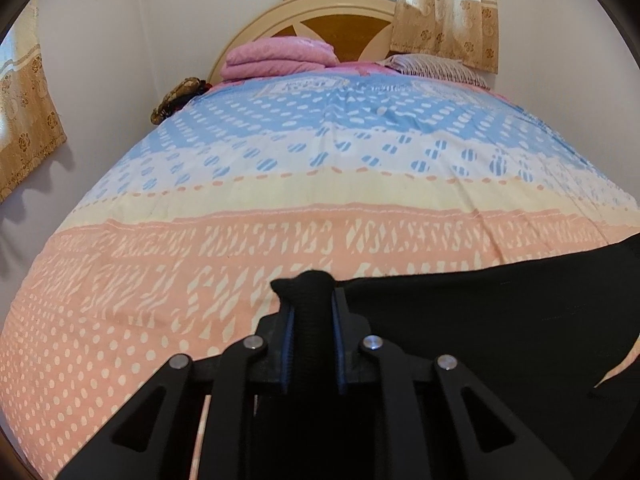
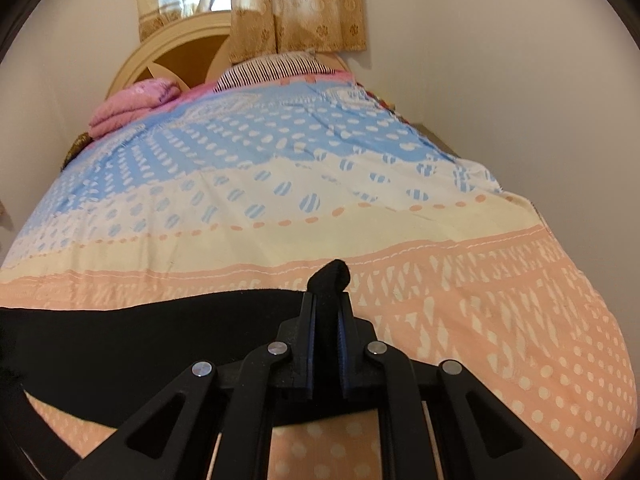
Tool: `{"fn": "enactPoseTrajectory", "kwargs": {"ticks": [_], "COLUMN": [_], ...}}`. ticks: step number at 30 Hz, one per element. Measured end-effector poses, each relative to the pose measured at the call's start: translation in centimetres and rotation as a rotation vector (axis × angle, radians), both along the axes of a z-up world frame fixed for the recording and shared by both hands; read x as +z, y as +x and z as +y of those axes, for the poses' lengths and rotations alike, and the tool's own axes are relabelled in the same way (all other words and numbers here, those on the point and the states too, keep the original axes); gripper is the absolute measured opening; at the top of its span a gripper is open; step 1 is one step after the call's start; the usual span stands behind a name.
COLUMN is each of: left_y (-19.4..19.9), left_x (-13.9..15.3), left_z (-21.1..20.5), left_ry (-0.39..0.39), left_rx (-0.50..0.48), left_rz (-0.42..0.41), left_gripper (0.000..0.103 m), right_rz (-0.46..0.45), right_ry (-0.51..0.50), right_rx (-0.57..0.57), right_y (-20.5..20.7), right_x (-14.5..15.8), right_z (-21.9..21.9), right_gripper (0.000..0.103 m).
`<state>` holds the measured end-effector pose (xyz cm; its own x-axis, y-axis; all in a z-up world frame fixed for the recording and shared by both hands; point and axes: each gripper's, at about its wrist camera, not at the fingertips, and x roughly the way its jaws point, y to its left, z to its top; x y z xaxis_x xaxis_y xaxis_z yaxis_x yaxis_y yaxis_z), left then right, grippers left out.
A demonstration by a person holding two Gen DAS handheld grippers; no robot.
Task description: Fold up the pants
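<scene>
A bed with a pink, cream and blue patterned quilt (image 1: 280, 200) carries black fabric pants (image 1: 500, 312); left hand-held gripper (image 1: 313, 312) and right hand-held gripper (image 2: 327, 312) each clamp a bunched edge.

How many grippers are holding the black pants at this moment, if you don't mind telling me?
2. The left gripper is shut on a bunched edge of the black pants, which stretch off to its right; the right gripper pinches the other end, with the cloth running to its left.
</scene>
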<state>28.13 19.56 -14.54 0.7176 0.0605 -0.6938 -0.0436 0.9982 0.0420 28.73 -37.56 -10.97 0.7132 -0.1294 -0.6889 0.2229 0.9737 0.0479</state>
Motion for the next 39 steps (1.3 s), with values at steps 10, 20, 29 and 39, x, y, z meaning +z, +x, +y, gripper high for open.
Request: {"fn": "enactPoseTrajectory", "kwargs": {"ticks": [10,20,29,39], "left_y": [-3.3,-6.3,-10.1,-14.8], "left_x": [1.9,2.9,3.1,0.7], "left_z": [1.3,2.6,4.0,5.2], "left_ry": [-0.093,-0.158,-0.214,-0.257], "left_rx": [-0.029,-0.056,-0.077,-0.105], "left_rz": [-0.084,-0.15,-0.204,-0.243], "left_gripper": [0.015,0.015,0.015,0.014], "right_rz": [-0.184,-0.28,-0.297,-0.223], "right_ry": [0.012,0.035,0.067,0.11], "right_rx": [0.05,0.067,0.06,0.019], "right_y": [-7.1,-13.7,-19.2,-23.3], "right_x": [3.4,4.1,2.9,-1.0], "right_z": [0.4,0.5,0.2,-0.7], "right_gripper": [0.009,0.009,0.009,0.009]}}
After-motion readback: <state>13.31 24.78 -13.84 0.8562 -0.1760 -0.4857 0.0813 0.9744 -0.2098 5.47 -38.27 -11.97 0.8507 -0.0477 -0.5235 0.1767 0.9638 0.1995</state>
